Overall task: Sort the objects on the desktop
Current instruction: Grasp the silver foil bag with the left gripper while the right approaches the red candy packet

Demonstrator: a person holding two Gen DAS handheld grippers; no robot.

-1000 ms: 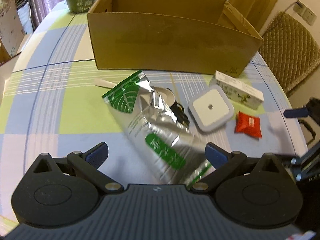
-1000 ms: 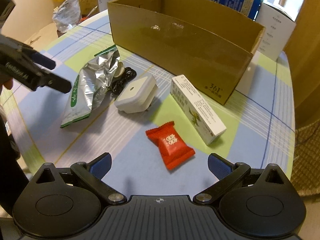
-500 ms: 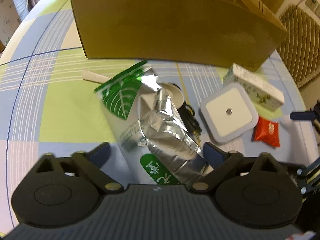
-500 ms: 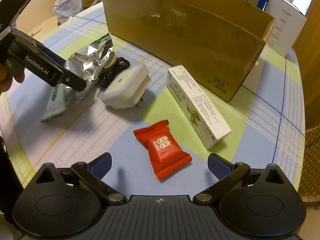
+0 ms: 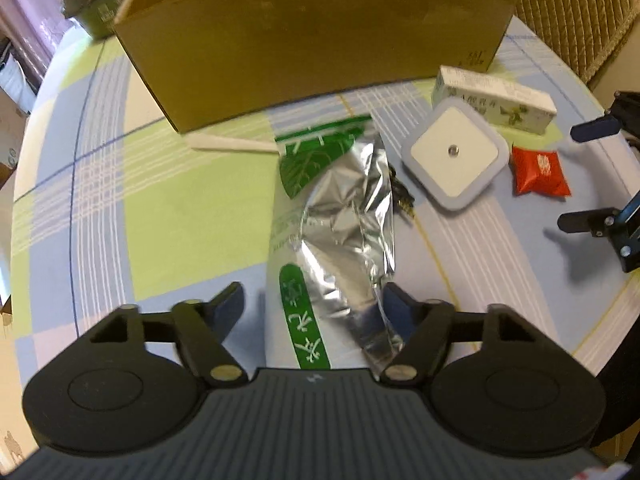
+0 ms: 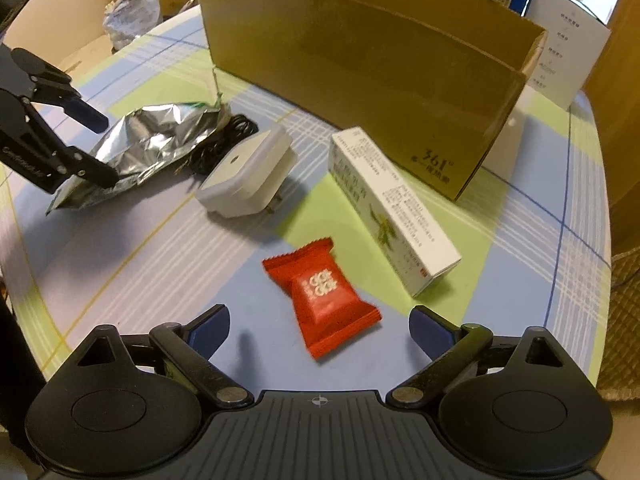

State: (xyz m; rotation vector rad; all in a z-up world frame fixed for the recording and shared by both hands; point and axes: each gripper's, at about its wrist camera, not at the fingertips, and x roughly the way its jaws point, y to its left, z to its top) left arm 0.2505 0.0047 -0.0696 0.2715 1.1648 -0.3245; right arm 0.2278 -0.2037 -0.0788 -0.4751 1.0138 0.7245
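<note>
Straddling the near end of the silver-and-green foil pouch (image 5: 336, 224), the left gripper (image 5: 312, 304) stands spread, its blue pads on either side of the pouch without clamping it. The pouch lies flat on the checked counter (image 5: 160, 192), its far end close to the open cardboard box (image 5: 320, 40). Right of the pouch sit a black cord (image 6: 224, 140), partly tucked under it, and a white square night light (image 5: 454, 156). The right gripper (image 6: 320, 320) is also spread, hovering just near of the red candy packet (image 6: 324, 292), beside the long white carton (image 6: 392, 212).
</note>
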